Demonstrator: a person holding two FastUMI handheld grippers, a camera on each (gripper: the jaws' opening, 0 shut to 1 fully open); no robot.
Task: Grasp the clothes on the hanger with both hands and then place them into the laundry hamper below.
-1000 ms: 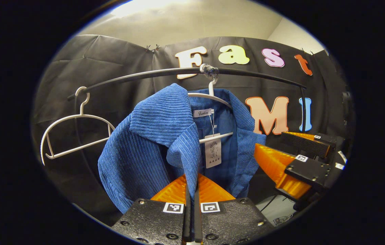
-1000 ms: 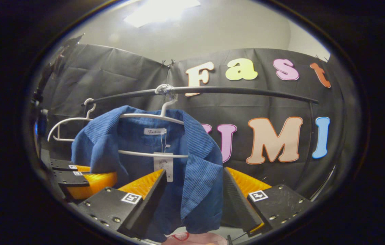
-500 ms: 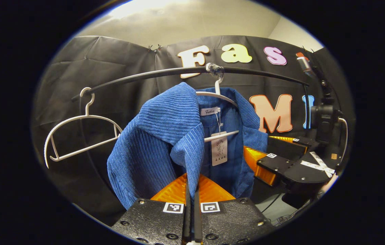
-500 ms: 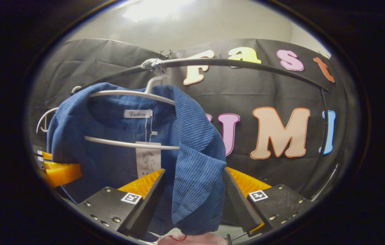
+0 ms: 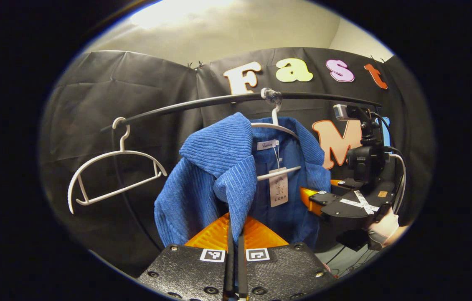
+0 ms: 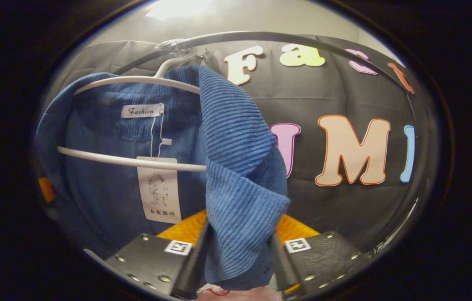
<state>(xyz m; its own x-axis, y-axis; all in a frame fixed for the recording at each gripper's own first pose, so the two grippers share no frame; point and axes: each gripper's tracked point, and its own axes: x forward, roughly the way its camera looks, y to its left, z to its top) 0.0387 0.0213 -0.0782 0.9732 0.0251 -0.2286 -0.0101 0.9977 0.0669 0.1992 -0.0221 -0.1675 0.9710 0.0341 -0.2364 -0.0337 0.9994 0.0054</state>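
Note:
A blue corduroy jacket (image 5: pixel 202 175) hangs on a white hanger (image 5: pixel 271 125) from a black rail (image 5: pixel 186 104). At the bottom of the left gripper view my left gripper (image 5: pixel 236 228) is shut on the edge of the jacket's near lapel. In the right gripper view the jacket (image 6: pixel 106 192) is very close, with its other lapel folded down between the fingers of my right gripper (image 6: pixel 238 238). Those jaws stand partly closed around the fold, with the cloth reaching both fingers. The left gripper view also has the right gripper (image 5: pixel 317 196) at the jacket's far edge.
An empty white hanger (image 5: pixel 110 167) hangs further left on the rail. A hand (image 5: pixel 382 228) holds the right gripper. A pinkish thing (image 6: pixel 240 293) shows just below the jacket's hem. Black cloth walls the back.
The right gripper has moved in close to the jacket and its jaws have narrowed around the lapel fold. The left gripper stays shut on its lapel and has drawn back a little.

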